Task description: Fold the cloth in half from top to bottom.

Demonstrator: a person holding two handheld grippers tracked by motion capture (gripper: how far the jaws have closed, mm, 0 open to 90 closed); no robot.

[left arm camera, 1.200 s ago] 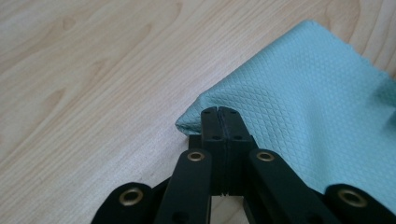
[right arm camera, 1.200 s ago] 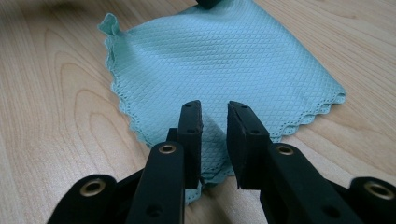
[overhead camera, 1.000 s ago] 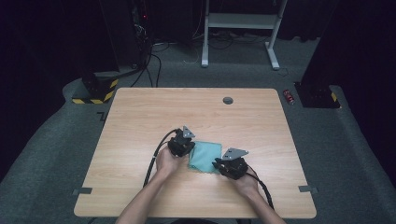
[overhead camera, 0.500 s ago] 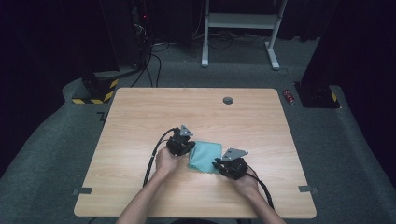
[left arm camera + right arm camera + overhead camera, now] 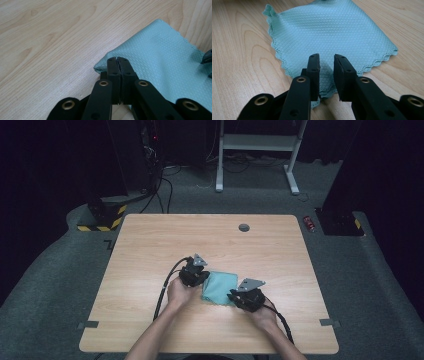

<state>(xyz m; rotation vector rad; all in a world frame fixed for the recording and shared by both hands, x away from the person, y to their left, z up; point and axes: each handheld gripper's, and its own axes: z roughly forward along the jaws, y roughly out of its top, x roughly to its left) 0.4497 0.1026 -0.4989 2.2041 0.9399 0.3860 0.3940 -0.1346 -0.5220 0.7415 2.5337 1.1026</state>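
1. Nothing has shifted since the earlier frame: both hands and the teal cloth sit as before.
2. Left gripper is pinched tight on the cloth's near corner.
3. Right gripper stands part open, the cloth's edge puckered up between its jaws, pads apparently not pressing.
4. I'd close it fully before lifting off the worktop.

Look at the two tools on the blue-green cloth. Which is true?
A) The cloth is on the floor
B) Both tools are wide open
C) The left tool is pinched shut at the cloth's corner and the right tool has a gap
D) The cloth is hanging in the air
C: in the left gripper view the left tool has its jaws pressed together at a corner of the teal cloth, while the right tool shows a gap between its jaws.
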